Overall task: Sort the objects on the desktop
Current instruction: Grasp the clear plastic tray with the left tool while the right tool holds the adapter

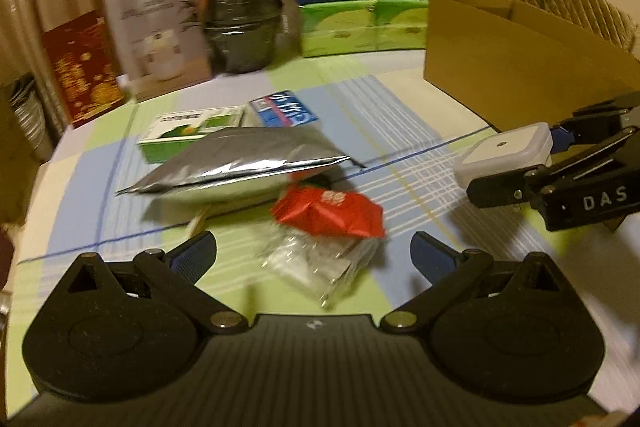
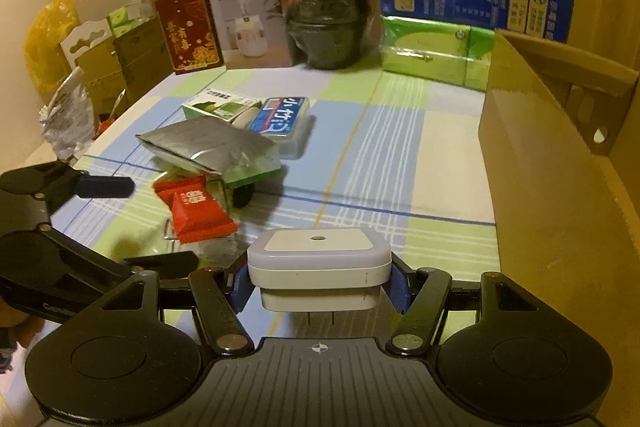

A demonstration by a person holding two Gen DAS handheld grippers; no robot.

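While the right tool (image 2: 320,277) clamps the white plug-in light (image 2: 319,263), the left tool (image 1: 314,253) gapes empty. The foil pouch (image 1: 240,163), red packet (image 1: 330,213) and small boxes (image 1: 192,135) still lie mid-worktop (image 1: 400,115), unsorted.

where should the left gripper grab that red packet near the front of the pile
Probably across the red packet on its puffed middle, coming from above. It lies fairly flat on a clear bag, and the open left gripper already straddles it.
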